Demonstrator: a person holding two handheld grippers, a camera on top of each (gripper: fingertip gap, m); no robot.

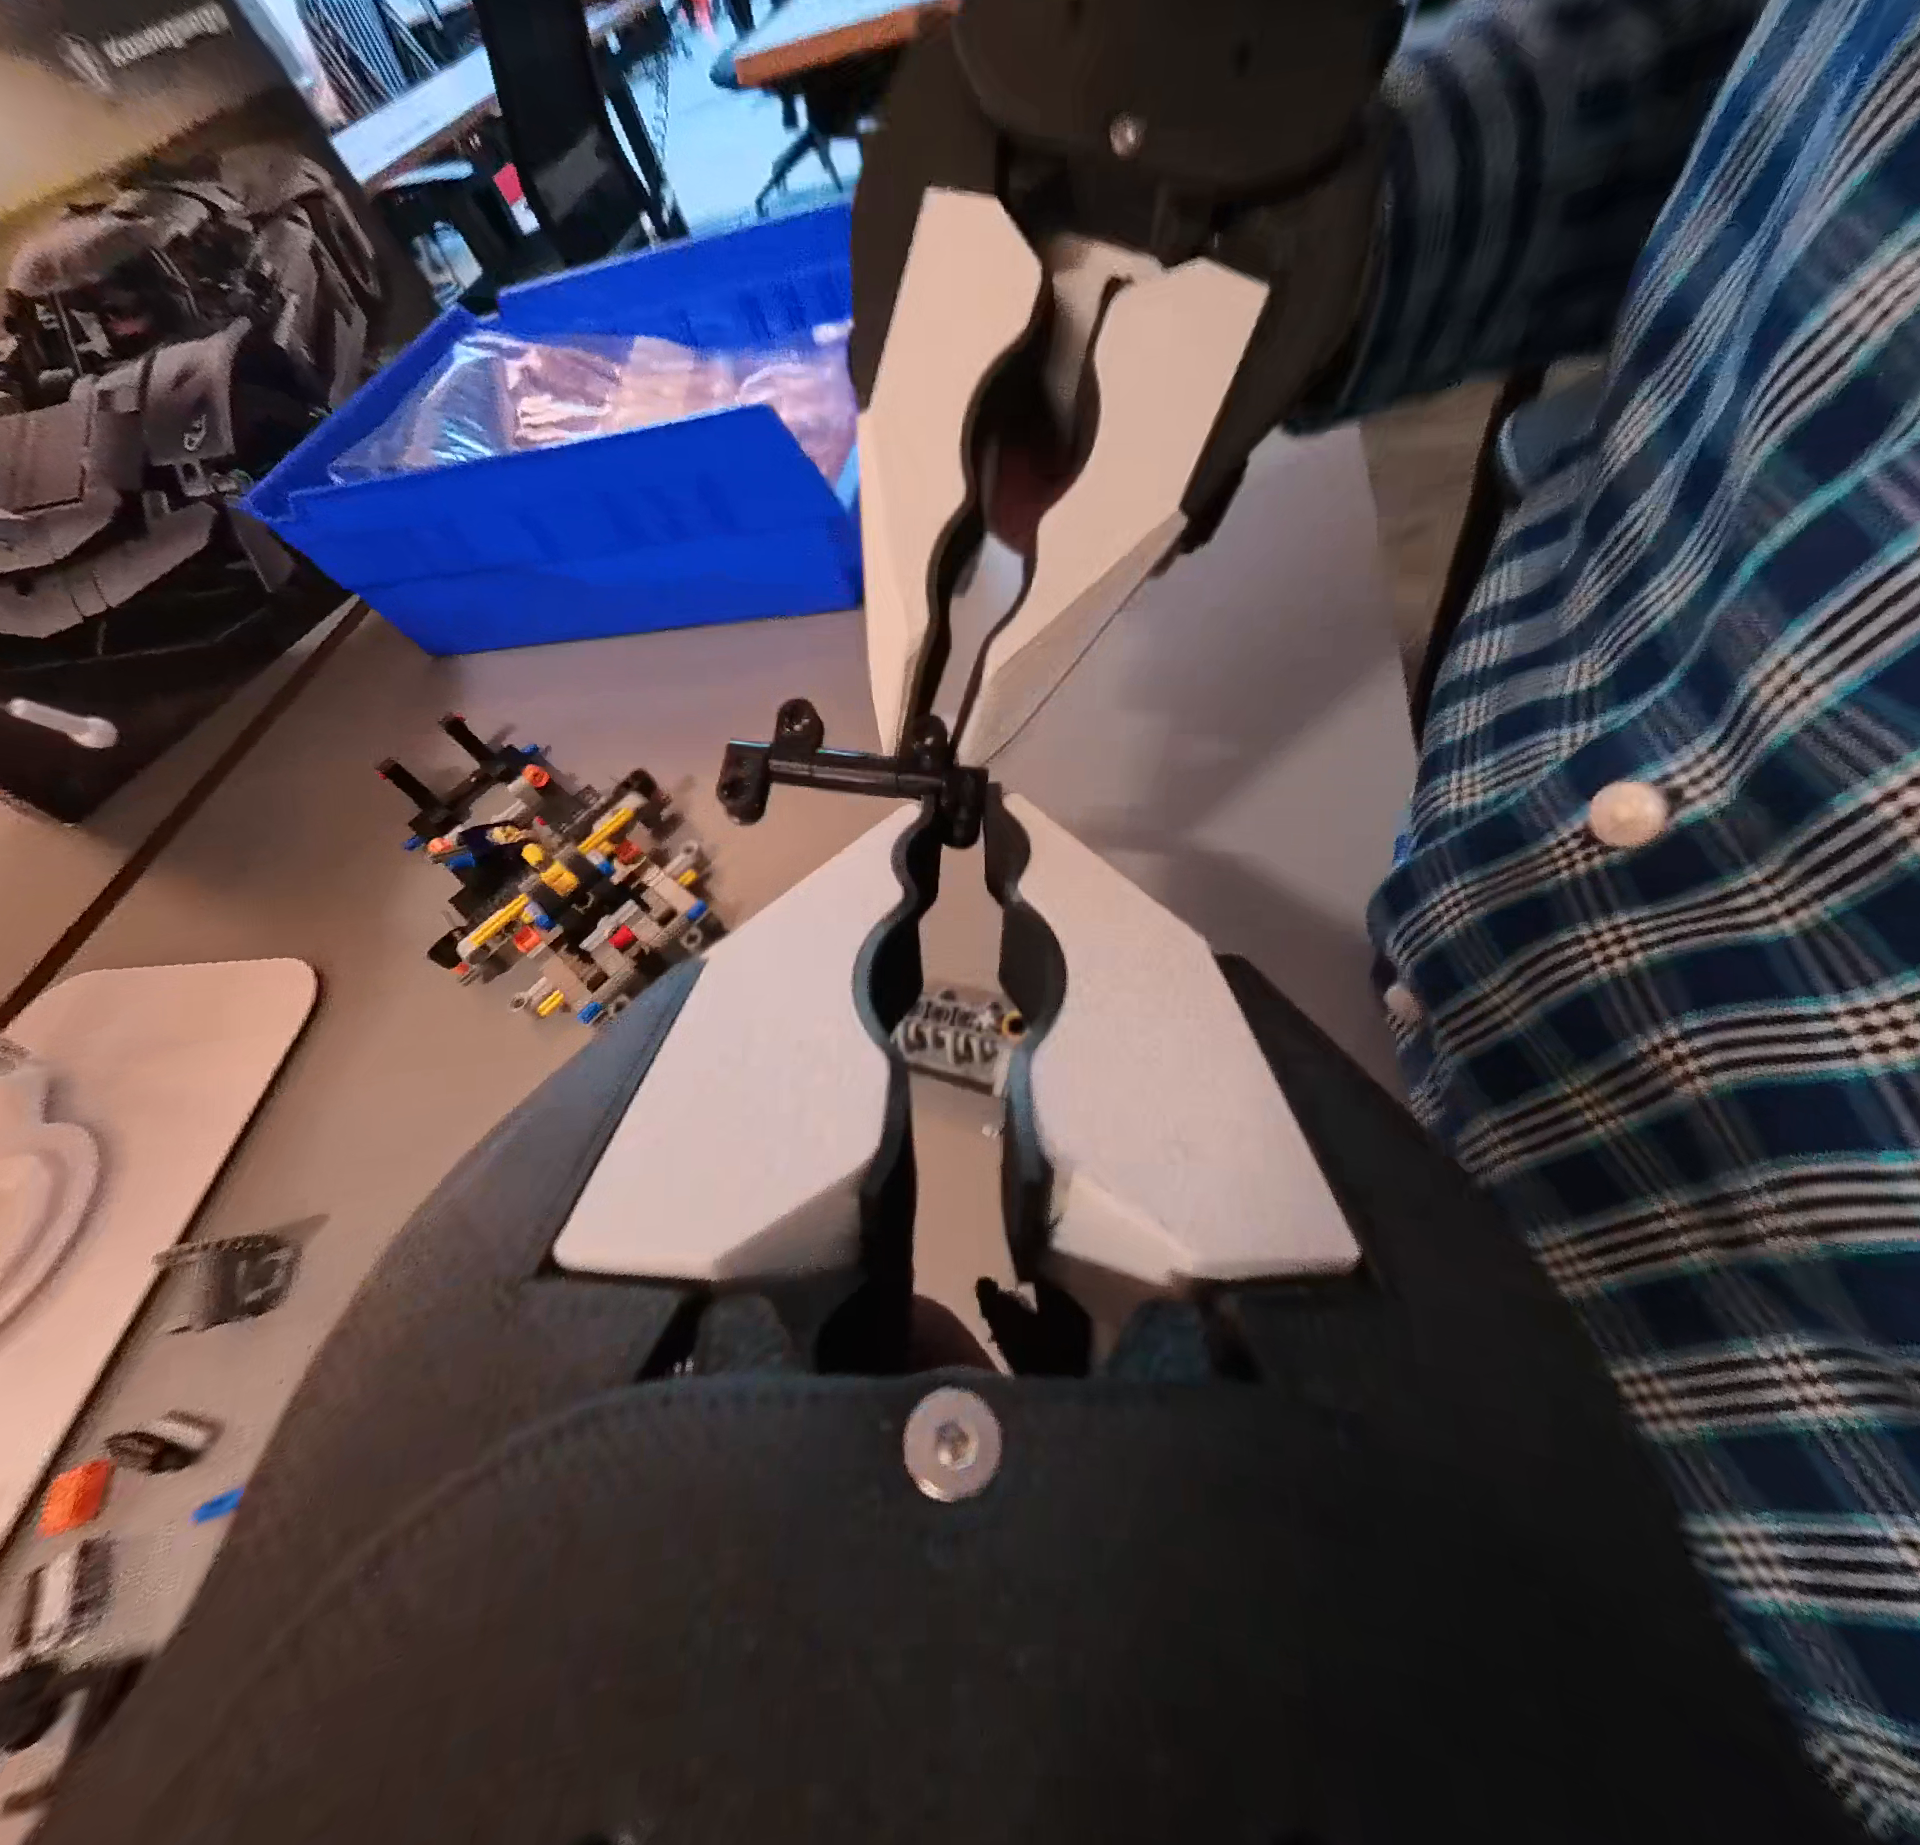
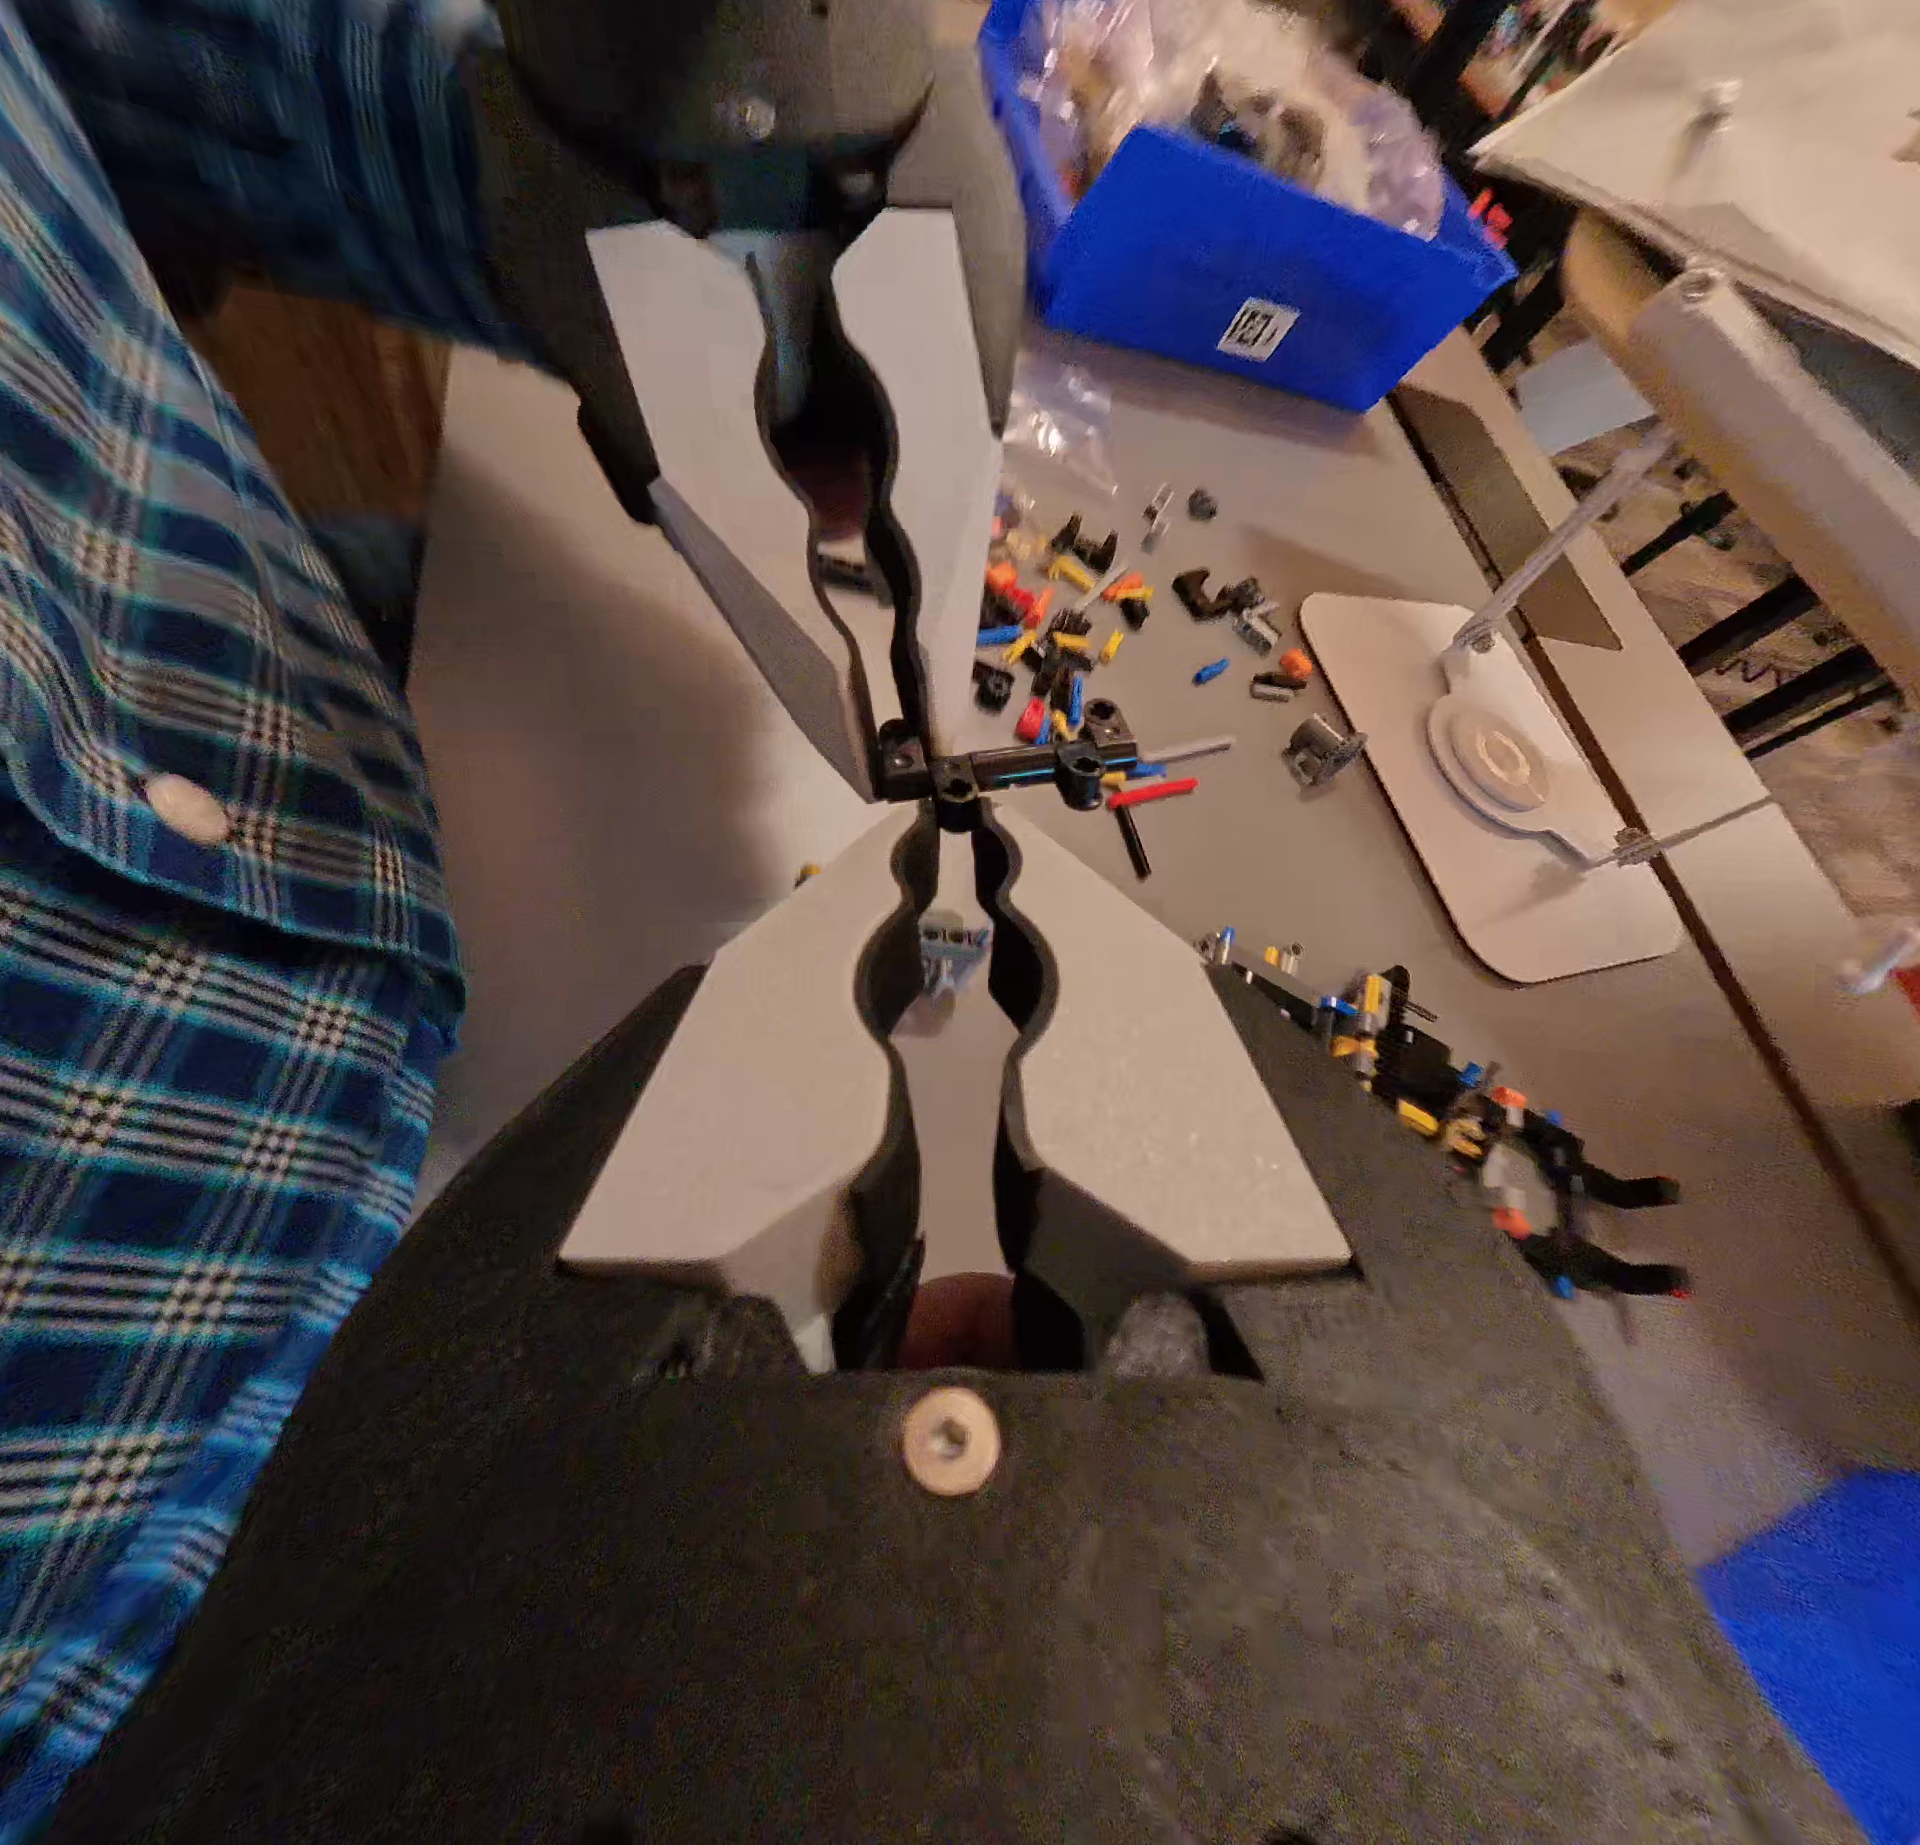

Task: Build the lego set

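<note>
Left gripper (image 1: 951, 808): you hold it pointing forward over the table, fingertips pinched tight on one end of the black axle assembly (image 1: 831, 769).
Right gripper (image 2: 951, 808): it comes in head-on against your left one, tip to tip, and its fingertips are clamped on the same black axle assembly (image 2: 1023, 761).
Assembly: a thin black rod with small black connectors, held level in the air between both grippers, above the table.
Your arm: the blue plaid sleeve (image 1: 1662, 652) runs close along the grippers.
Partial build (image 1: 561, 881): lying on the grey table (image 1: 312, 860), well apart from the grippers.
Loose parts (image 2: 1070, 621): scattered on the table beyond the tips.
Blue bin (image 2: 1247, 237): farther back, holding clear bags; it carries a small white sticker.
Dark box (image 1: 135, 341): upright at the table's far left, with printed lettering too blurred to read.
</note>
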